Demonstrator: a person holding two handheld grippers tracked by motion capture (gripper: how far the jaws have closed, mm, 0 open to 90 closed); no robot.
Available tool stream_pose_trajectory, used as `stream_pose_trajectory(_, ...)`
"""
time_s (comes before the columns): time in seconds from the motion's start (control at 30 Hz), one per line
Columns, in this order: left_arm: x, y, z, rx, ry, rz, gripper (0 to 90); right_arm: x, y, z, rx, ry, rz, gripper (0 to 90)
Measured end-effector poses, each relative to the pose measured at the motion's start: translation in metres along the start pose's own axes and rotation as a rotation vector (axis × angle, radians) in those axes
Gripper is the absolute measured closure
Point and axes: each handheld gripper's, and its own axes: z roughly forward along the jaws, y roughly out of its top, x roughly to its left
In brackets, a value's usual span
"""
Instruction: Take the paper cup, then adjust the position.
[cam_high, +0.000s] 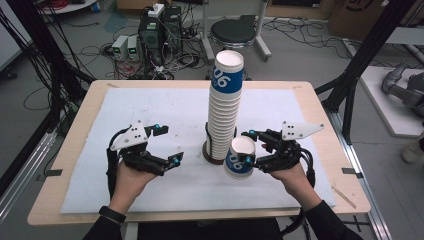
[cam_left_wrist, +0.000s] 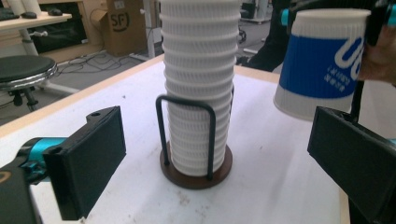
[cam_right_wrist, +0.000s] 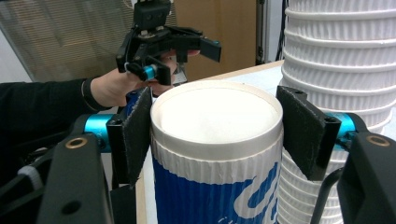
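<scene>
holding one cup (cam_high: 240, 157) in right gripper (cam_high: 256, 148), one stack (cam_high: 224, 107), left gripper (cam_high: 169, 145) wide

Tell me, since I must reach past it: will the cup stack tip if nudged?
Probably. The stack rises far above its holder, whose wire loop braces only the lowest cups. Paper cups look light, so the top would likely sway or topple.

A wooden table (cam_high: 70, 150) carries a white mat (cam_high: 150, 107) that covers most of its top, leaving a bare wood border all round. On the mat stands a round brown holder (cam_left_wrist: 196, 175) with a black wire loop, bearing a tall stack of cups (cam_high: 223, 110). It sits between the left gripper (cam_high: 167, 145) and right gripper (cam_high: 252, 147), just beside the right one.
</scene>
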Motion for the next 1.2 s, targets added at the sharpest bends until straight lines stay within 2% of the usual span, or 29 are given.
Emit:
stream_pose_trajectory(0.27, -0.007, -0.012, -0.003, -0.003, 0.017, 0.008, 4.2, 0.0, -0.002, -0.001, -0.003, -0.007, -0.002, 31.2)
stream_pose_trajectory(0.7, -0.012, -0.017, 0.01, 0.012, -0.034, -0.001, 4.2, 0.0, -0.004, -0.002, 0.001, -0.009, -0.001, 31.2)
stream_pose_trajectory(0.83, -0.013, -0.017, 0.014, 0.009, -0.055, -0.008, 4.3, 0.001, -0.005, -0.004, -0.002, -0.009, -0.001, 31.2)
stream_pose_trajectory(0.9, -0.015, -0.017, 0.016, 0.008, -0.078, -0.016, 4.3, 0.0, -0.005, -0.004, -0.005, -0.011, -0.001, 31.2)
stream_pose_trajectory(1.0, -0.02, -0.017, 0.022, 0.012, -0.1, -0.011, 4.3, 0.0, -0.005, -0.004, -0.007, -0.002, 0.011, 31.2)
stream_pose_trajectory(1.2, -0.029, -0.015, 0.033, 0.018, -0.156, -0.014, 4.3, 0.0, -0.005, -0.001, -0.011, 0.018, 0.004, 31.3)
